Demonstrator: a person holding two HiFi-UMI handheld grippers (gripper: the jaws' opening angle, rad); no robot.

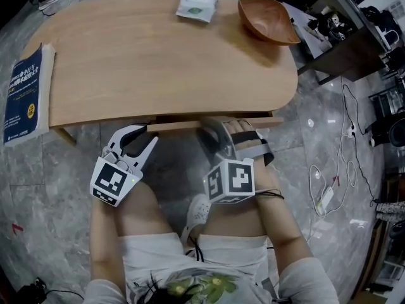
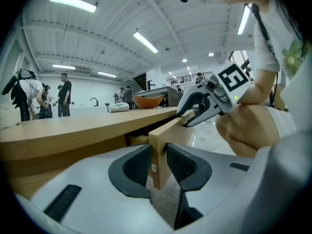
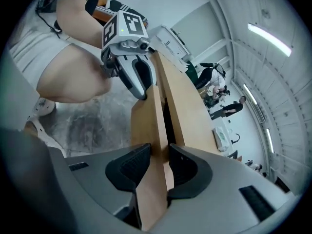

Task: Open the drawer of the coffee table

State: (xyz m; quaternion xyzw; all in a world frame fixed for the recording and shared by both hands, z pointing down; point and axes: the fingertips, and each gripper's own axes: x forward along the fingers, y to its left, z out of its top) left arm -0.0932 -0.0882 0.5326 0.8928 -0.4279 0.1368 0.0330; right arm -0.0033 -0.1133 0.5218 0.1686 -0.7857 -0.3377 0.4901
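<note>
The drawer [image 1: 190, 125] sat barely a crack out under the table [image 1: 158, 56] edge, with the left gripper [image 2: 157, 162] pinching its front and the right gripper [image 3: 158, 165] slack around it, so a one-sided pull might have skewed and jammed it.

drawer front [image 1: 180, 125] just out under tabletop [image 1: 145, 62], narrow gap behind, knees [image 1: 134, 201] close below, floor [image 1: 57, 189] open alongside

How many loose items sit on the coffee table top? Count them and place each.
3. A blue book at the left end; a white-and-green packet at the far edge; a wooden bowl at the far right corner. Nothing seems hidden on top.
</note>
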